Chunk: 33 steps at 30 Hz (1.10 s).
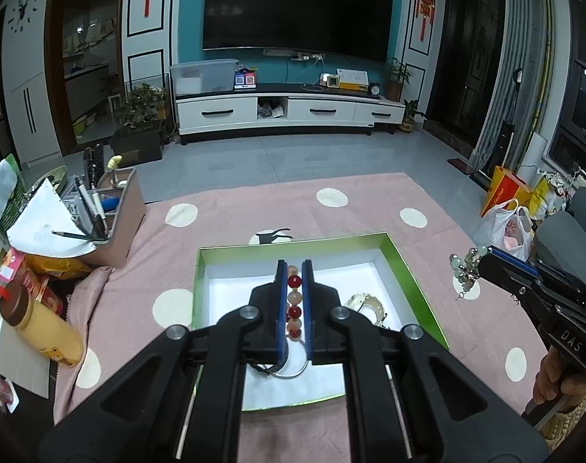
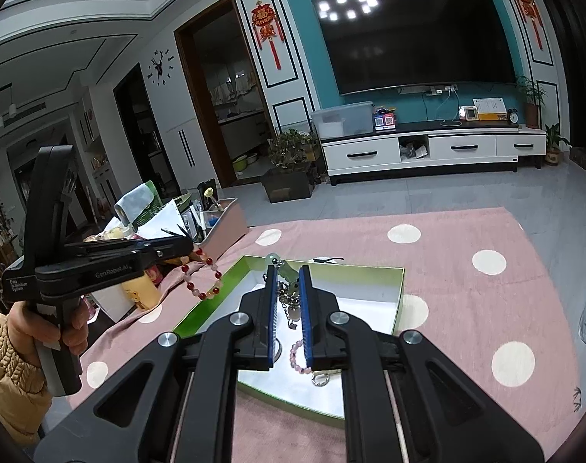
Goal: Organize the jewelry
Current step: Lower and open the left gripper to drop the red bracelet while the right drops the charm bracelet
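Your left tongs [image 1: 294, 270] are pinching a bracelet of red and peach beads [image 1: 294, 301], held in the air above the near left part of an open green-edged box [image 1: 409, 270] with a white floor. In the right wrist view that bracelet [image 2: 204, 274] hangs as a loop from the tong tips.

Your right tongs [image 2: 286, 270] are pinching a pale green bead bracelet with metal charms [image 2: 287, 293], which dangles over the far half of the same box [image 2: 399, 301].

Inside the box lie a pink bead bracelet [image 2: 297, 359], a small silver ring [image 2: 320, 380] and a pale bangle [image 1: 364, 303]. The box sits on a bench covered by a pink cloth with cream dots [image 2: 466, 308]. A grey pen holder [image 1: 115, 212] stands at the bench's far left corner.
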Available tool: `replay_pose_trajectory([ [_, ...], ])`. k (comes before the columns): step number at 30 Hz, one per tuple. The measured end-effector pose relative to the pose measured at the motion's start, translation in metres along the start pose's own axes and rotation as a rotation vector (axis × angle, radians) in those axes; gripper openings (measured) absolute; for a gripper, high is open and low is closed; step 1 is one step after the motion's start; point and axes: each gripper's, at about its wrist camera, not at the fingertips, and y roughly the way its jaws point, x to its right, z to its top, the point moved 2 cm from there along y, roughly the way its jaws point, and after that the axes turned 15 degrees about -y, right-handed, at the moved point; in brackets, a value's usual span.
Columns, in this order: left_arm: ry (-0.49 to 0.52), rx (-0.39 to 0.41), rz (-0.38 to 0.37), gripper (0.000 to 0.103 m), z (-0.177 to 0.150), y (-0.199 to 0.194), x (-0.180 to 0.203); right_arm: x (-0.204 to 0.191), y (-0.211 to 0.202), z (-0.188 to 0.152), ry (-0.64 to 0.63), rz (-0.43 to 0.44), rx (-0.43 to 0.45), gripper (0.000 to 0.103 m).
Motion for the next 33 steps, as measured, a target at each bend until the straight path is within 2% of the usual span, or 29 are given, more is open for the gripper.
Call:
replay_pose_trajectory([
  [11, -0.004, -0.048, 0.011, 0.007, -0.003, 0.038, 0.005, 0.01, 0.024, -0.003, 0.009, -0.011, -0.035, 0.011],
  [33, -0.01, -0.116, 0.048, 0.007, -0.011, 0.09, 0.0, 0.021, 0.074, -0.016, 0.036, -0.013, -0.133, 0.011],
])
